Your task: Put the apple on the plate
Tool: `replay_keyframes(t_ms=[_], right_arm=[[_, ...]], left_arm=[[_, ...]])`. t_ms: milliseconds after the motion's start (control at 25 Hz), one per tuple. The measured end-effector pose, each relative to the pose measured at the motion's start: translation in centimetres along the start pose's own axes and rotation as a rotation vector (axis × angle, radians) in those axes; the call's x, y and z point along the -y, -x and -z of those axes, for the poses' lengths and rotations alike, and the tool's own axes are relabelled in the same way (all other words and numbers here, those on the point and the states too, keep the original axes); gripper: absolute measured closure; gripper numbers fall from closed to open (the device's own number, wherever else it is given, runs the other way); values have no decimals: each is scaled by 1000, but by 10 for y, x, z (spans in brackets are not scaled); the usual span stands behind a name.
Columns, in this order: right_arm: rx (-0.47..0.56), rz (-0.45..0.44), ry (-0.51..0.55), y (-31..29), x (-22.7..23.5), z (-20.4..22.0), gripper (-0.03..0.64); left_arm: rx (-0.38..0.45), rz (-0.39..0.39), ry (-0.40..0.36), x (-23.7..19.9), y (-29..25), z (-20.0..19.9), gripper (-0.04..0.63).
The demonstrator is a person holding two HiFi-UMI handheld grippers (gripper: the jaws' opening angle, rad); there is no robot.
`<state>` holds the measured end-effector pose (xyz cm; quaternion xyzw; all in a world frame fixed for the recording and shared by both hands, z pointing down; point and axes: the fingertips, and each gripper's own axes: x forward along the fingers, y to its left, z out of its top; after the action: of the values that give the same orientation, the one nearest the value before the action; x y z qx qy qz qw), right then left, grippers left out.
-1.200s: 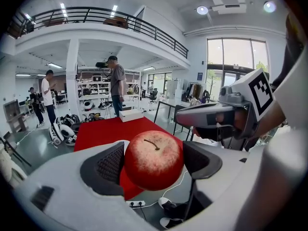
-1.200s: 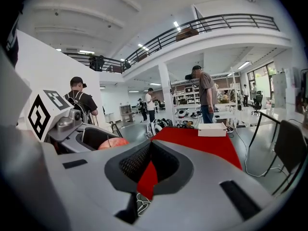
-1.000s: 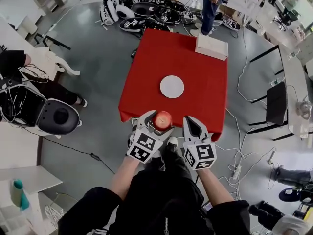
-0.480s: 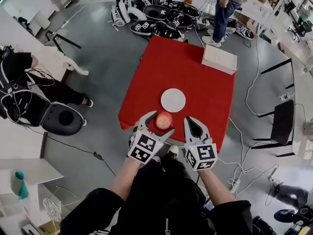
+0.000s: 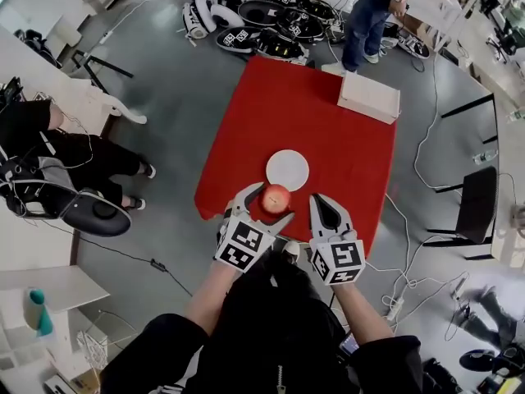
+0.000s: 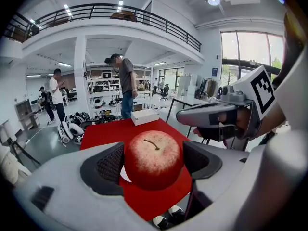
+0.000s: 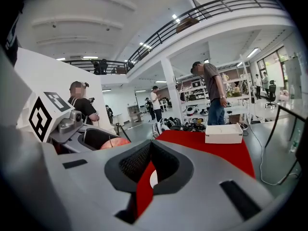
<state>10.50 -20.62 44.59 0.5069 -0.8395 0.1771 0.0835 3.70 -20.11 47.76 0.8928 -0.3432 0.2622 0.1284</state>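
Observation:
A red, yellow-flecked apple is clamped between the two dark pads of my left gripper, held in the air over the near edge of the red table. In the left gripper view the apple fills the gap between the jaws, stem up. The white round plate lies empty on the table just beyond the apple. My right gripper hovers beside the left one, jaws shut on nothing. Through its narrow slit, the right gripper view shows a sliver of the plate.
A white box sits at the table's far right corner. A person stands behind it. Black-and-white gear is piled on the floor beyond the table. Another person sits at the left. Cables trail on the right.
The plate and table have drawn nearer to the held apple as I closed in on the table. Both grippers keep the same pose, and the left still holds the apple.

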Motion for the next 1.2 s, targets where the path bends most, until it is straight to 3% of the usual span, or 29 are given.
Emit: replay_keyframes(t_ms=[640,1200], right_arm=[[-9,80,-4,-9,10,5,606],[-58,164,-34,-10,17,44,606]], left_arm=[[-6,51,-38,-21,-23,3,215],[-52,81,-77,-42,-86,53,215]])
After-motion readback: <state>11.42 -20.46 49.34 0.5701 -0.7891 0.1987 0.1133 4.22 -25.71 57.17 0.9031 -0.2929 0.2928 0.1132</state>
